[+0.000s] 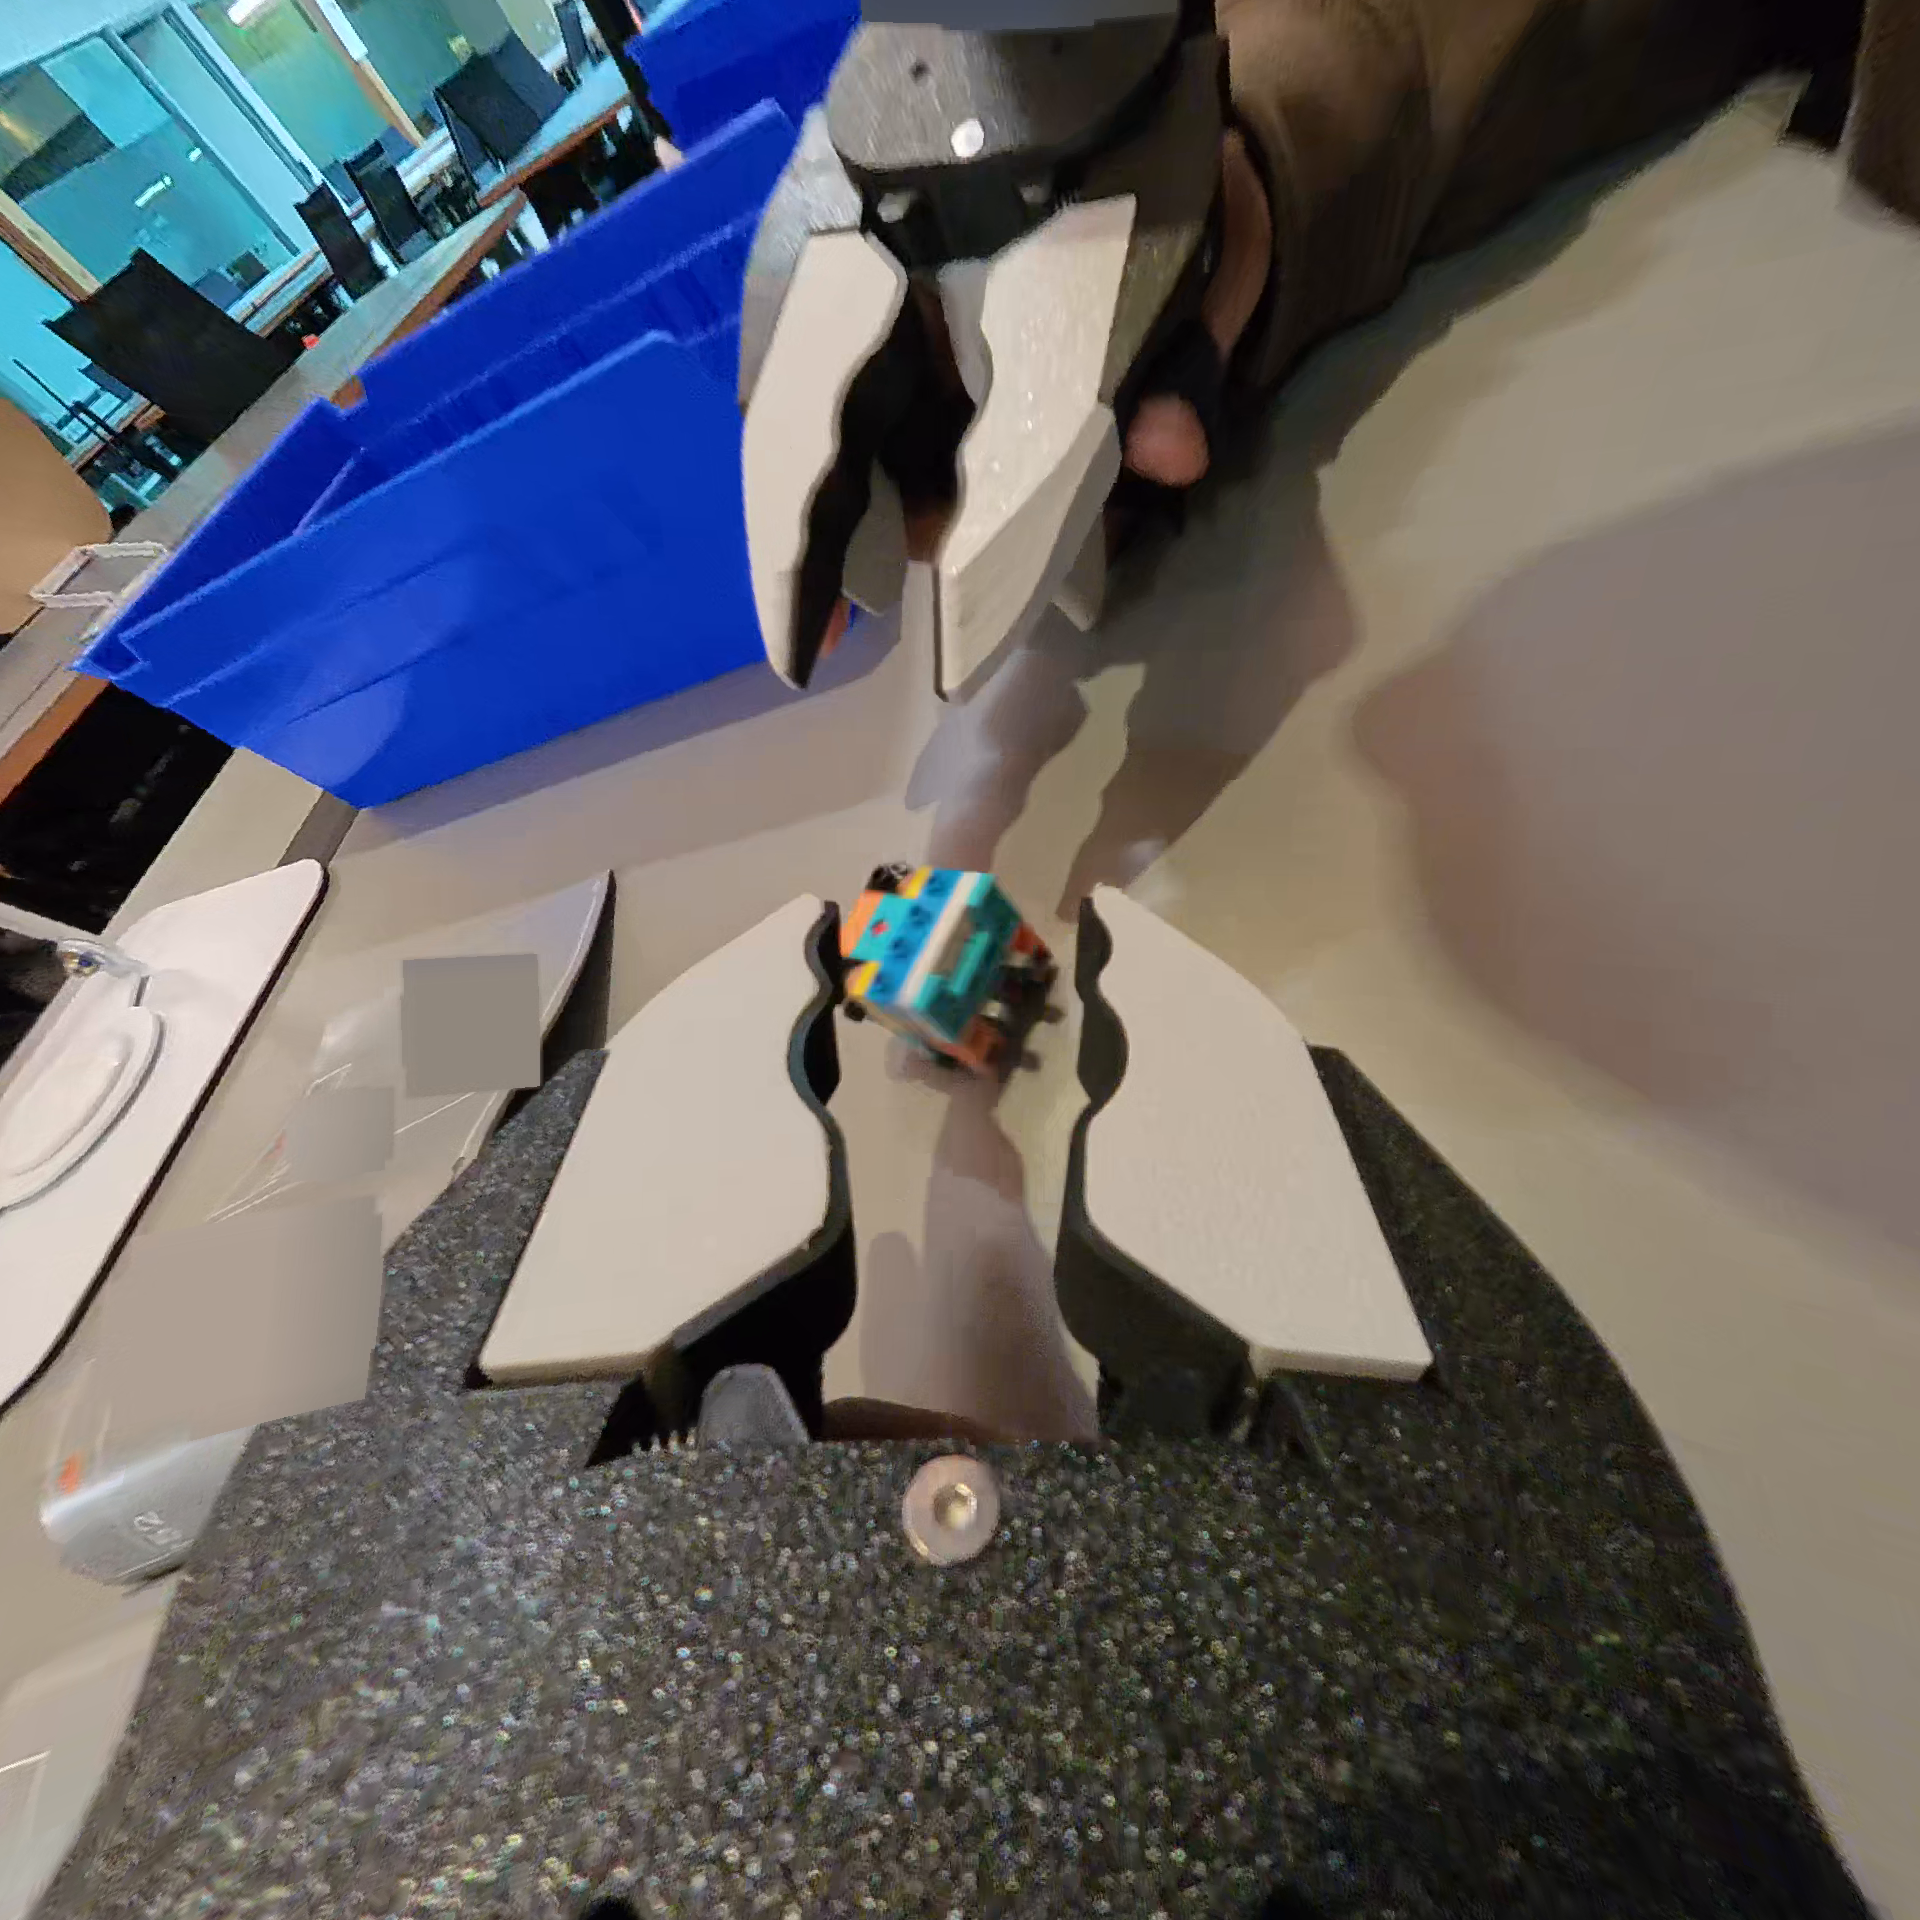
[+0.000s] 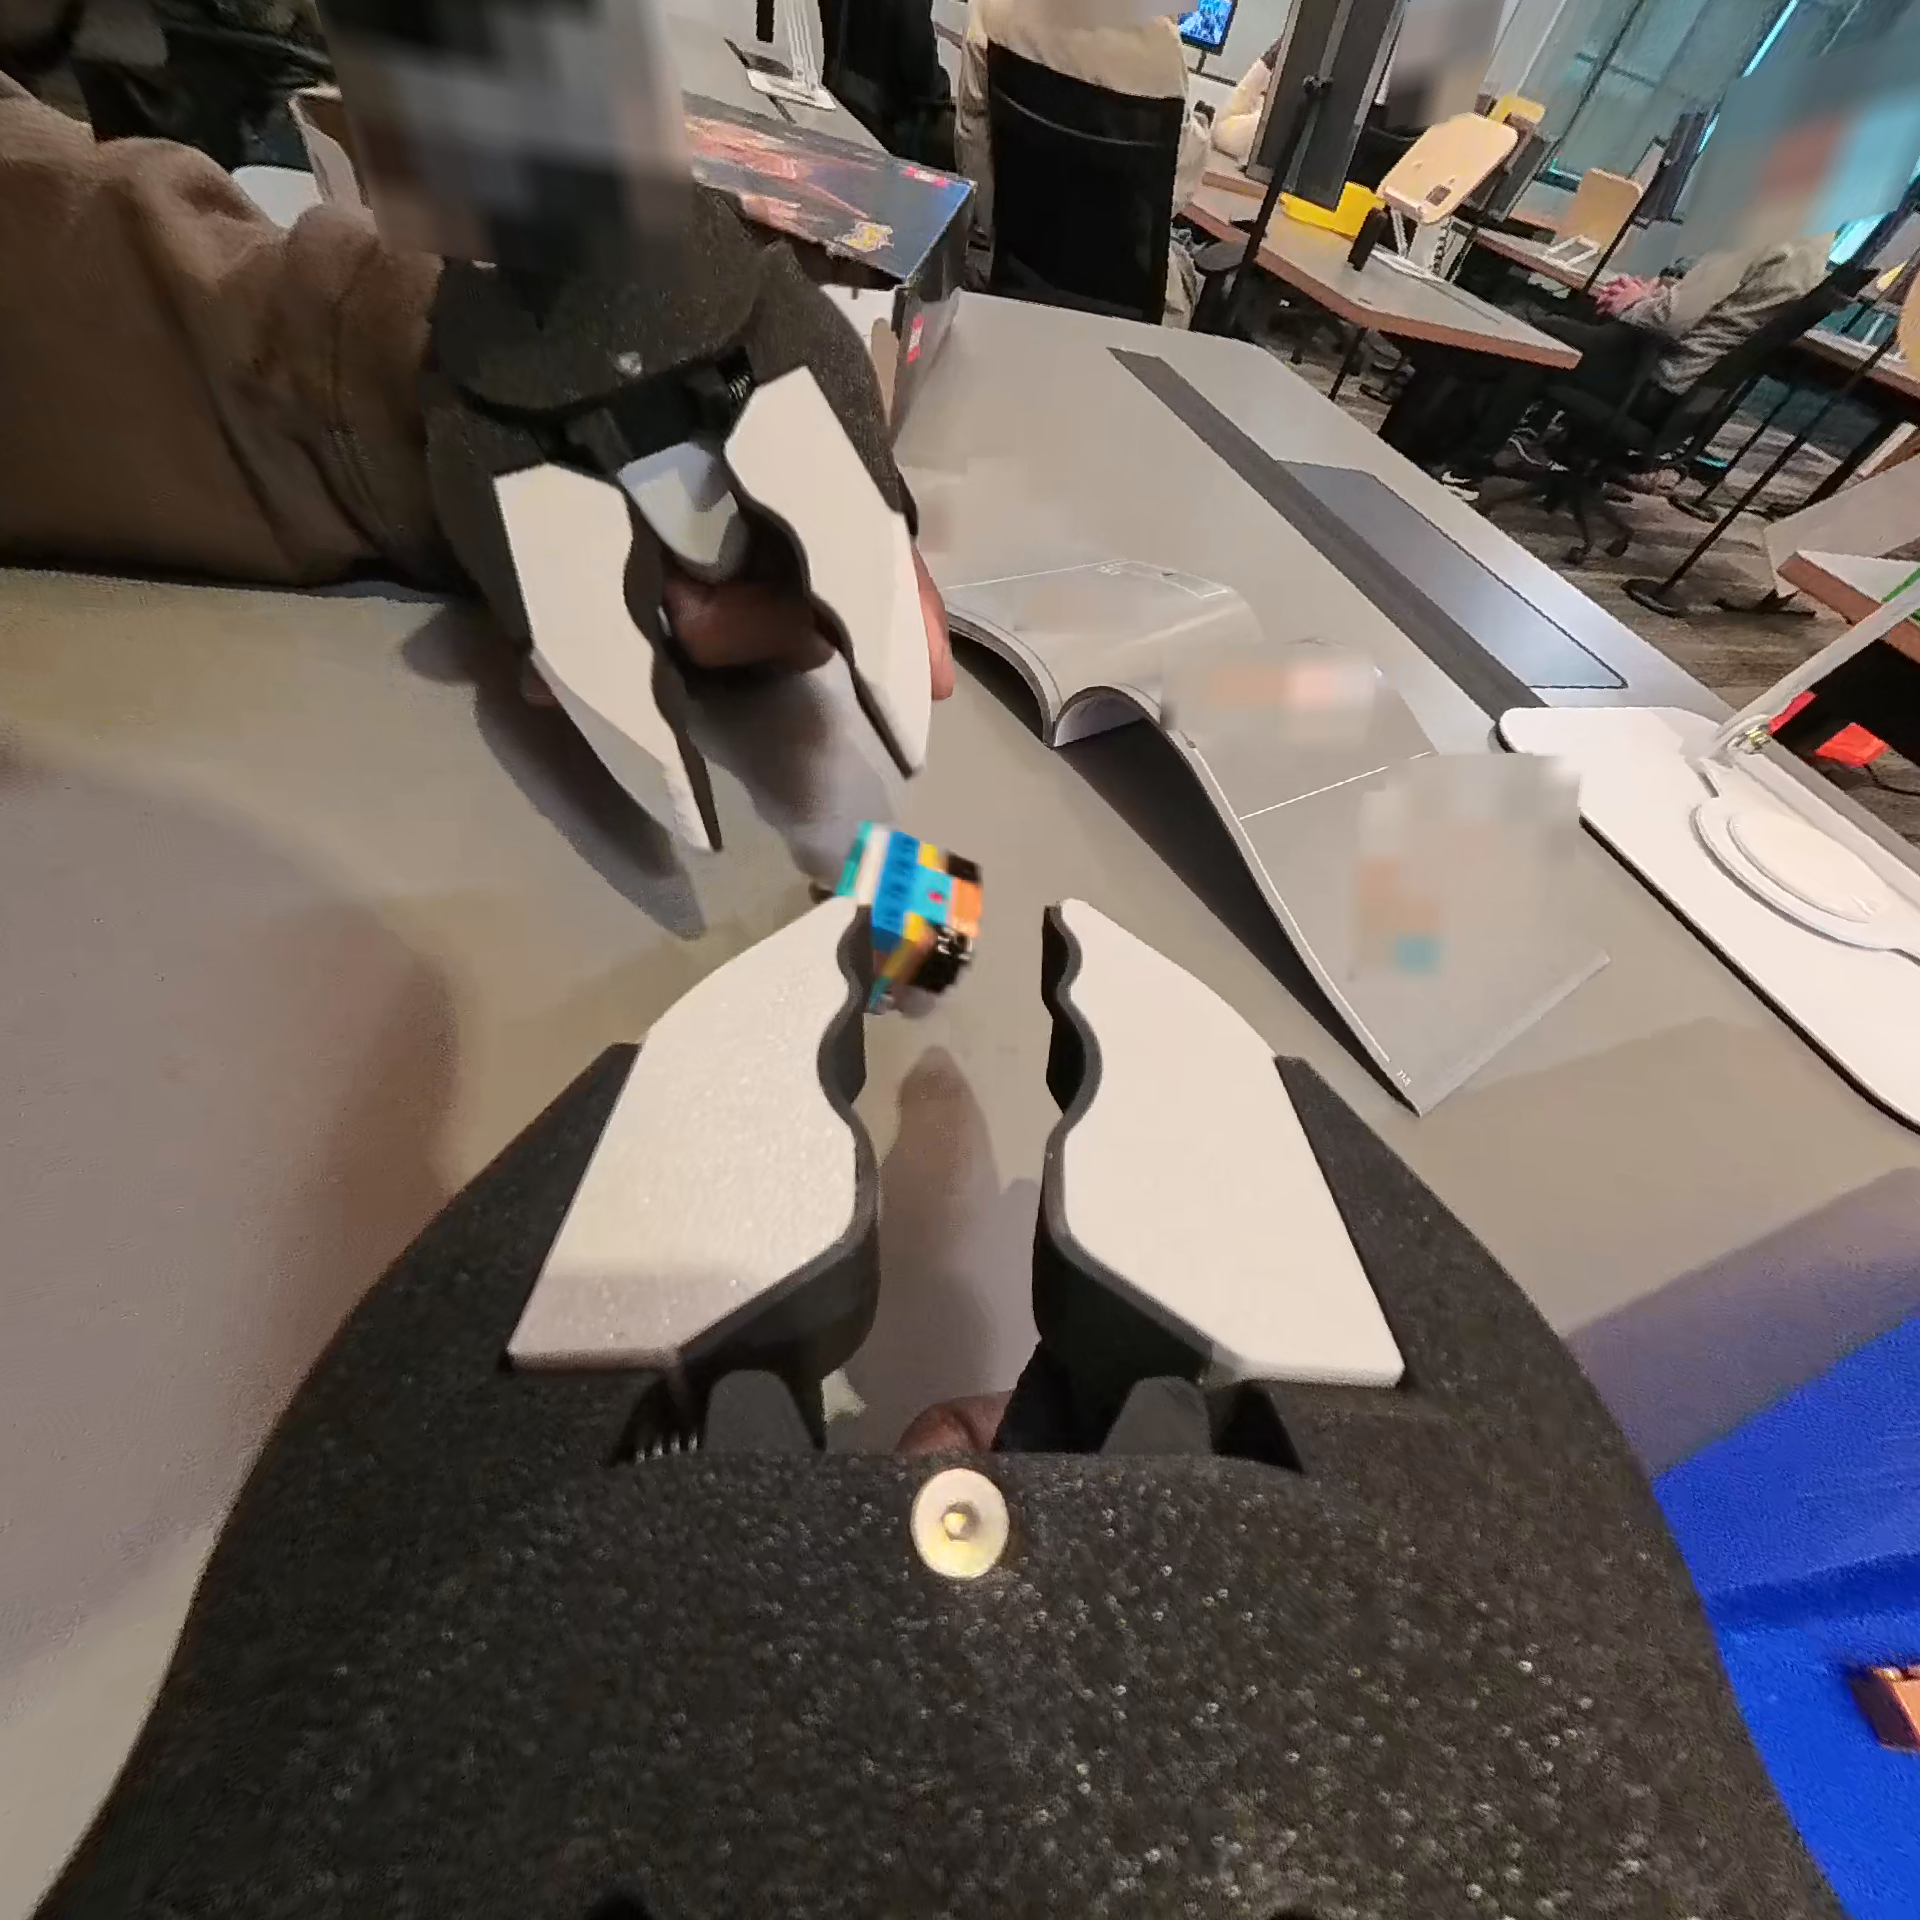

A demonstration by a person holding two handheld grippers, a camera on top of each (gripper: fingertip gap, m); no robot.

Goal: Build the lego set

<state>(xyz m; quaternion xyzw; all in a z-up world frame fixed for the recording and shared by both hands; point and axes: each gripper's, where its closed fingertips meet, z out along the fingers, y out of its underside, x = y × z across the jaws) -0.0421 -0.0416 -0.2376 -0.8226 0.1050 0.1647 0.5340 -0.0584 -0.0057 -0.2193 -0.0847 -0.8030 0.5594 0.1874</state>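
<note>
A small Lego assembly (image 1: 928, 961) of teal, blue, orange, white and black bricks lies tilted on the grey table (image 1: 1558, 935). It sits between the fingertips of my left gripper (image 1: 951, 920), which is open and not closed on it. In the right wrist view the assembly (image 2: 914, 925) is beside the left fingertip of my right gripper (image 2: 948, 920), also open. The two grippers face each other across it. The right gripper shows in the left wrist view (image 1: 868, 665), and the left gripper in the right wrist view (image 2: 810, 800), both above the table.
Blue bins (image 1: 468, 540) stand at the far left. An open instruction booklet (image 2: 1247, 727) lies on the table beside a white flat base (image 2: 1766, 831). A Lego box (image 2: 831, 197) stands behind. A blue bin (image 2: 1818, 1558) holds an orange piece (image 2: 1891, 1735). A brown sleeve (image 2: 208, 364) rests on the table. The left gripper's tips are roughly 5 centimeters from the right gripper's.
</note>
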